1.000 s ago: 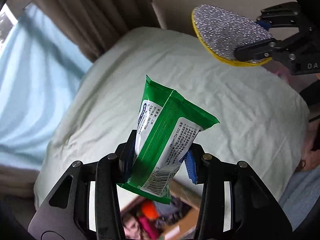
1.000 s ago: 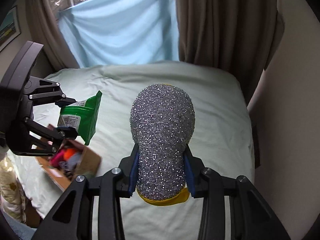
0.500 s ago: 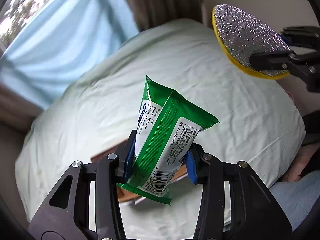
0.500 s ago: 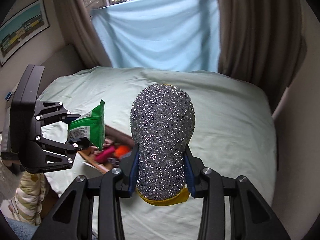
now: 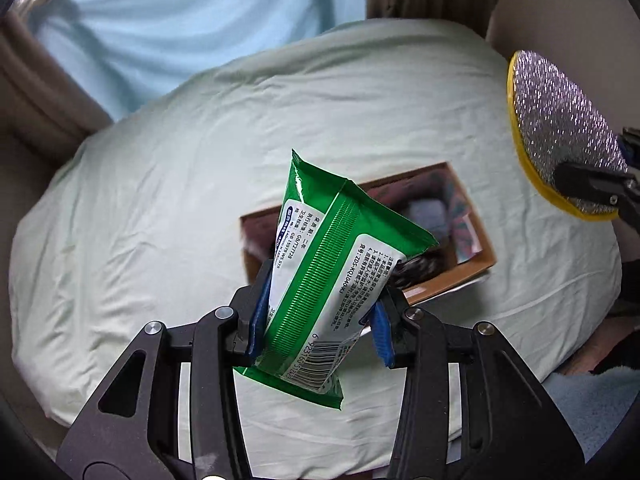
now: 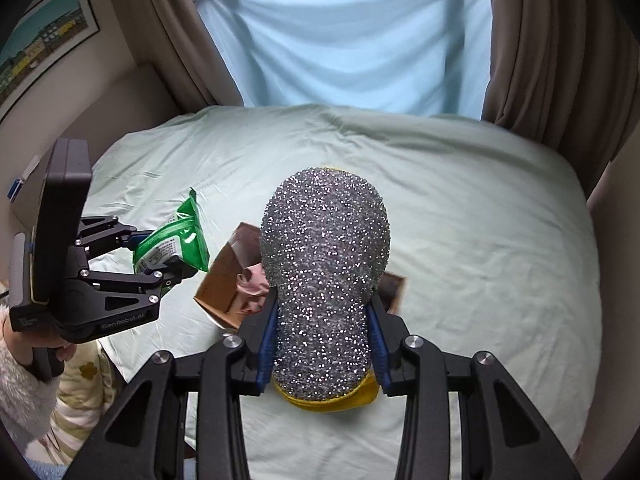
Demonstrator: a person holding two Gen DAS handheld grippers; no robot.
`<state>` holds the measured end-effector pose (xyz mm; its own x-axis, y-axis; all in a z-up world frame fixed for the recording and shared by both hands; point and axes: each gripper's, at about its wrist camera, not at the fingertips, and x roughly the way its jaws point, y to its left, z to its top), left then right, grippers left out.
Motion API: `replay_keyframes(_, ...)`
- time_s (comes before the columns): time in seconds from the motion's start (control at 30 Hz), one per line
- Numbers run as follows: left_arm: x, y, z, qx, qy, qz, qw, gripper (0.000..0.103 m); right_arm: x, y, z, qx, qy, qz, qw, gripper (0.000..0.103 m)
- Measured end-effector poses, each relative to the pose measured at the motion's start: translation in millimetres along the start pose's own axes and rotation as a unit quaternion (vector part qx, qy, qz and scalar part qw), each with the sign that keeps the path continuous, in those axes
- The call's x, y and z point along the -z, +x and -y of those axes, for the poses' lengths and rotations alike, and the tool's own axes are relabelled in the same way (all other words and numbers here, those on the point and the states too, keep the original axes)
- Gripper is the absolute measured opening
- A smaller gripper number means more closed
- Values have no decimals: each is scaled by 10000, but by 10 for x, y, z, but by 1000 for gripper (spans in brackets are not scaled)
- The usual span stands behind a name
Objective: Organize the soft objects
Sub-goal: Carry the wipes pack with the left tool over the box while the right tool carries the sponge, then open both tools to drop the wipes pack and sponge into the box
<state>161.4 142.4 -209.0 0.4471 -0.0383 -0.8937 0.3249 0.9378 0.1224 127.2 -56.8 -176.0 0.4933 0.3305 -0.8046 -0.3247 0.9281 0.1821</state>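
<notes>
My left gripper (image 5: 320,320) is shut on a green wet-wipes pack (image 5: 336,264) and holds it in the air over a brown cardboard box (image 5: 472,264) lying on the bed. From the right wrist view, that left gripper (image 6: 160,256) and the wipes pack (image 6: 176,240) hang at the left, beside the box (image 6: 224,280). My right gripper (image 6: 324,344) is shut on a silver glittery scrub sponge with a yellow backing (image 6: 324,264), which covers most of the box. The sponge (image 5: 560,128) also shows at the right edge of the left wrist view. Soft items fill the box, blurred.
A pale green bed sheet (image 5: 160,200) spreads wide around the box. A light blue cloth (image 6: 352,40) and brown curtains (image 6: 560,40) hang behind the bed. A framed picture (image 6: 40,48) is on the left wall. A hand in a fluffy sleeve (image 6: 24,384) grips the left tool.
Both grippers swept across the bed with their loads still held. The box came from the bottom edge into the middle of the left wrist view and now lies under the sponge in the right one.
</notes>
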Motion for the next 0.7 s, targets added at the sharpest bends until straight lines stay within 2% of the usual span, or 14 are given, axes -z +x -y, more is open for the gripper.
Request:
replay_keyframes(0.17,116,267,-379,266,-240,-196,9992,39,-37,354,-284,178,377,-244,9988,36)
replay_keyframes(0.33,158,646,-579,493,-475,-389,9969,39,-27,756,-442,310,913,-497,9941,36)
replay_keyframes(0.53,223,1095,-680,716,-954,-677,9905,39,5,1197,-432,333,1531,-737,9849,38)
replay_keyframes(0.7,217,1374,-619,789,-996,-758,9890,39,43,1537,-337,371,2000,-823,9756,40)
